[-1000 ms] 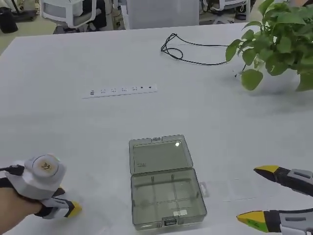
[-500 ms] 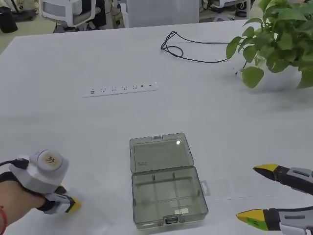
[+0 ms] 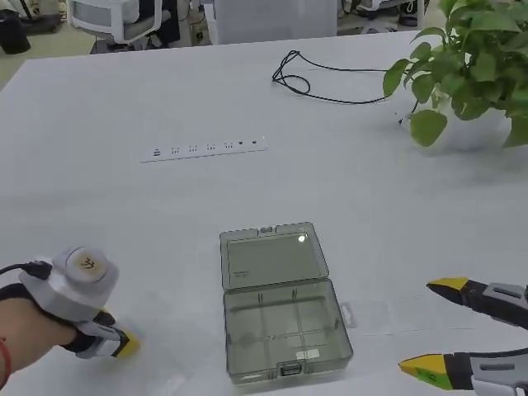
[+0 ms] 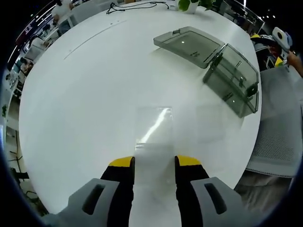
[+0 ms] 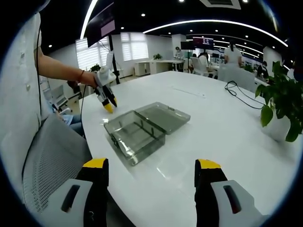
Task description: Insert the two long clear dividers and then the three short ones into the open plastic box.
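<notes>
My left claw (image 4: 155, 163) hangs with jaws parted, a clear rectangular plastic divider (image 4: 154, 125) lying flat on the white bench (image 3: 124, 99) just ahead of its yellow tips; the smoky transparent plastic box (image 3: 272, 260) sits open nearby, lid laid back, my right claw (image 3: 436, 325) spread wide at its right
</notes>
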A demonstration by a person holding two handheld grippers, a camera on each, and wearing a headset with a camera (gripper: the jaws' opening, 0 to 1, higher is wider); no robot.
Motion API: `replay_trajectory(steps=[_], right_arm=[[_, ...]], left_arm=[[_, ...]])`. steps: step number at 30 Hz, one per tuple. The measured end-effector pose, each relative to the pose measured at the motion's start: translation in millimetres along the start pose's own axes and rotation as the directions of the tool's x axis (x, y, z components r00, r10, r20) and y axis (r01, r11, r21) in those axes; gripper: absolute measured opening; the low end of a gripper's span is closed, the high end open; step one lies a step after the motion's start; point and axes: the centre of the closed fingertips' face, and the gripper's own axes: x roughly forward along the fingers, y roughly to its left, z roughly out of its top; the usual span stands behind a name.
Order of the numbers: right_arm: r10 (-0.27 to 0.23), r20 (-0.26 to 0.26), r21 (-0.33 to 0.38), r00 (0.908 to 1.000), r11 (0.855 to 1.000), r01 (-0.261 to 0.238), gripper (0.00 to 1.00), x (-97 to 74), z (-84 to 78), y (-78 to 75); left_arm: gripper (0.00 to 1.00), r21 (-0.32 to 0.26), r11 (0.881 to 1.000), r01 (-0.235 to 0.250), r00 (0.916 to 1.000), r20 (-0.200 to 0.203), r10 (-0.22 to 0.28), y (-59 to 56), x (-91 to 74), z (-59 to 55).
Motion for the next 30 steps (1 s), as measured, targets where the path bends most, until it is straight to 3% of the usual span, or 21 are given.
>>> replay_trajectory(steps=[18, 24, 30], right_arm=[[0.005, -0.008, -0.011, 1.0, 1.0, -0.005, 0.74, 0.9, 1.1, 2.2], [0.006, -0.01, -0.014, 0.9999, 1.0, -0.006, 0.74, 1.2, 2.9, 3.0], [0.012, -0.006, -0.02, 0.9999, 1.0, -0.012, 0.74, 2.3, 7.6, 3.9]], left_arm=[[0.31, -0.097, 0.994, 0.058, 0.9963, 0.07, -0.051, -13.3, -9.5, 2.1], [0.31, -0.156, 0.984, 0.086, 0.9885, 0.137, -0.064, -18.9, -18.7, 7.6], [0.31, -0.204, 0.973, 0.112, 0.9723, 0.225, -0.064, -25.3, -32.3, 17.6]])
